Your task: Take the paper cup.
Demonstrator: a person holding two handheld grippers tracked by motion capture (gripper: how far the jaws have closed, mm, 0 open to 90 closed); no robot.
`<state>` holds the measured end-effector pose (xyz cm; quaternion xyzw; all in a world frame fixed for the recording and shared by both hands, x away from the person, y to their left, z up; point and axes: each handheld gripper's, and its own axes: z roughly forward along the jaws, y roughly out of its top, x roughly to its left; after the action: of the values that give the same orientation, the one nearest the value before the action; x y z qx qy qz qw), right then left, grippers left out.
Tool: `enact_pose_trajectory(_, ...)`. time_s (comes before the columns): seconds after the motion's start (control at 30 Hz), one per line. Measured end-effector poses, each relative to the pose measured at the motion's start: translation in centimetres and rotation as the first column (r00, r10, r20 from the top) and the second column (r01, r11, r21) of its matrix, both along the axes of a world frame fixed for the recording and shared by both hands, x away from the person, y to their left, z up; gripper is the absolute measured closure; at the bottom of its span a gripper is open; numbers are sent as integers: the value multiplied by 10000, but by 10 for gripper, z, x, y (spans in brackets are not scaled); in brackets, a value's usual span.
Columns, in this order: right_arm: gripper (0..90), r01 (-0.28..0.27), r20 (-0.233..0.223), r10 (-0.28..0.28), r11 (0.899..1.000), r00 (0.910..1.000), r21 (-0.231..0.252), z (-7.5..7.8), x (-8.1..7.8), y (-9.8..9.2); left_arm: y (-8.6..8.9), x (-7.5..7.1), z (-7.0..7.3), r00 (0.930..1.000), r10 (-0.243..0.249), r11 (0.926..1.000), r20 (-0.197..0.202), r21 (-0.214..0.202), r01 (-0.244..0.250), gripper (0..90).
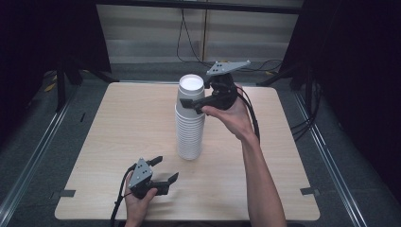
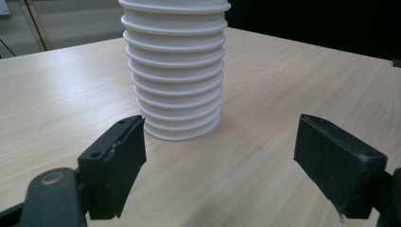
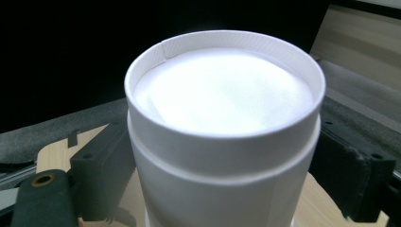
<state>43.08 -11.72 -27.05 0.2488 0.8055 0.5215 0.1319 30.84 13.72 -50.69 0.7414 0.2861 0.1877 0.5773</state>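
A tall stack of white paper cups (image 1: 190,135) stands upside down in the middle of the wooden table (image 1: 118,123). My right gripper (image 1: 193,105) reaches in from the right and is shut on the top cup (image 1: 190,90), one jaw on each side of it. In the right gripper view the top cup (image 3: 222,123) sits between the black jaws, which press its walls. My left gripper (image 1: 166,170) rests low near the table's front edge, open and holding nothing. In the left gripper view the stack (image 2: 176,71) stands beyond the wide-apart jaws of my left gripper (image 2: 220,156).
Bare wood surrounds the stack on all sides. Dark floor, metal rails and cables (image 1: 189,42) lie beyond the table's far edge. The person's right forearm (image 1: 260,179) crosses the table's right front part.
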Motion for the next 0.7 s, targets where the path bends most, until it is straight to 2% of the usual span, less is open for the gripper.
enact_pose_trajectory(0.17,146,-93,-56,92,9998,9999,-157,4,3,3,0,0,0,10000,-13,10000,-9,-5,13,173)
enact_pose_trajectory(0.3,191,-221,8,222,9990,9998,-377,7,4,4,0,0,0,10000,-10,10000,1,0,10,172)
enact_pose_trajectory(0.4,192,-236,-111,233,9992,9997,-310,8,5,3,0,0,0,10000,-8,10000,16,34,8,172)
enact_pose_trajectory(0.7,196,-241,49,243,9989,9997,-391,10,3,4,0,0,0,10000,-14,10000,-11,2,14,173)
